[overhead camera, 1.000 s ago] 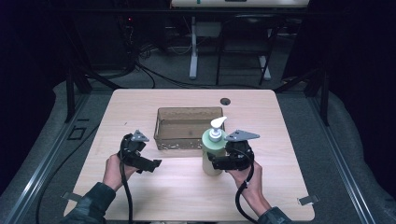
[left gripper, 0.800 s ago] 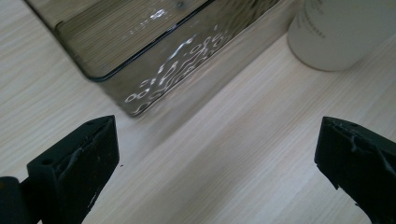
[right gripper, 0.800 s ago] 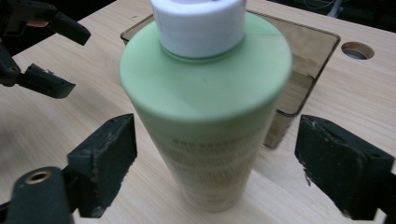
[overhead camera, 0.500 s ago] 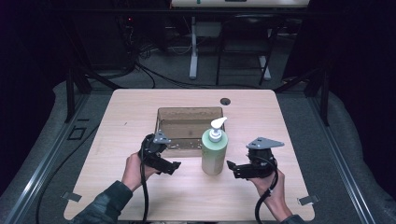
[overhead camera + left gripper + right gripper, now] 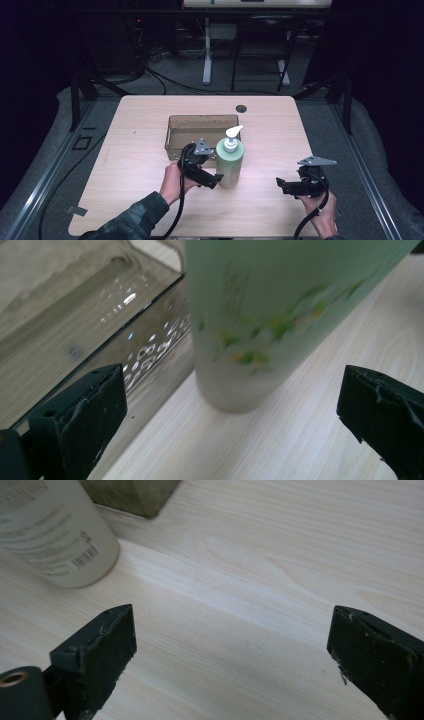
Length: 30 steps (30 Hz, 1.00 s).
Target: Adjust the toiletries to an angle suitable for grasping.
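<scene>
Since a second ago the right claw has let go of the soap bottle and drawn off to the right, while the left claw has slid in from the left toward it. That bottle, pale green with a white pump, stands upright on the table just in front of the clear plastic tray, unheld. In the left gripper view its base sits ahead of the two jaws, which stand wide and released, pressing on nothing; whether one tip already brushes the bottle's side I cannot quite tell from above. The right claw's jaws have just been closing slightly after opening, yet they gape with bare wood between them, the bottle off to the upper left and well apart.

My worry is the approach: the left claw comes in low and at a slant, so a jaw may nudge the bottle before both close, tipping it or shoving it against the tray wall. A grip on its rounded, smooth body could also slip
</scene>
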### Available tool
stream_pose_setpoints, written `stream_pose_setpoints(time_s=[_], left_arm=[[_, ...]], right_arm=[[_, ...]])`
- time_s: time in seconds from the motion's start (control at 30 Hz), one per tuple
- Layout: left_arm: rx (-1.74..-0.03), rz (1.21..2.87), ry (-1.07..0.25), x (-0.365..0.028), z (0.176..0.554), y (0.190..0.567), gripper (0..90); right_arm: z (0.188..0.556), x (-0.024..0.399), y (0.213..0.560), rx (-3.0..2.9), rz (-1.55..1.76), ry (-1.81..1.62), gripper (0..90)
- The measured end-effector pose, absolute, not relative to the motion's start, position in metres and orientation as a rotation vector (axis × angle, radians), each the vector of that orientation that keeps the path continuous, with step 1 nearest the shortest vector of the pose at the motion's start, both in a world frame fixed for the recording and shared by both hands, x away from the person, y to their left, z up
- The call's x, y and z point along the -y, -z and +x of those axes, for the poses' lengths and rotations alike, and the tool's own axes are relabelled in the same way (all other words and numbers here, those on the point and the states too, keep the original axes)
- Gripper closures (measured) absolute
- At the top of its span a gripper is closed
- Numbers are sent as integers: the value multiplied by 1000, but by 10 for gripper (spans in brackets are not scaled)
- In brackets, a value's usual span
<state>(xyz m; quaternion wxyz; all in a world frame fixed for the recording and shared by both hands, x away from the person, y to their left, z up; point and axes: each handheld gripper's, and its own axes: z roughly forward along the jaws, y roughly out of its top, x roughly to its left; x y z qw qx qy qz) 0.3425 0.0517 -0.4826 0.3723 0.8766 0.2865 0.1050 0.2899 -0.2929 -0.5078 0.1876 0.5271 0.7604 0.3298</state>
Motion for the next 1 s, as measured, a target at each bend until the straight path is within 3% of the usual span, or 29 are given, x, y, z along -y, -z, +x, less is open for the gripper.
stream_pose_setpoints(time_s=[0.5,0.6,1.0], left_arm=[[-700,2168,-292,-16,348,476,8],[-698,2166,-300,-15,349,477,113],[-660,2184,-277,-22,354,476,121]], right_arm=[[291,309,514,-2119,1549,-921,55],[291,311,513,-2108,1569,-924,58],[292,311,514,-2123,1545,-914,59]])
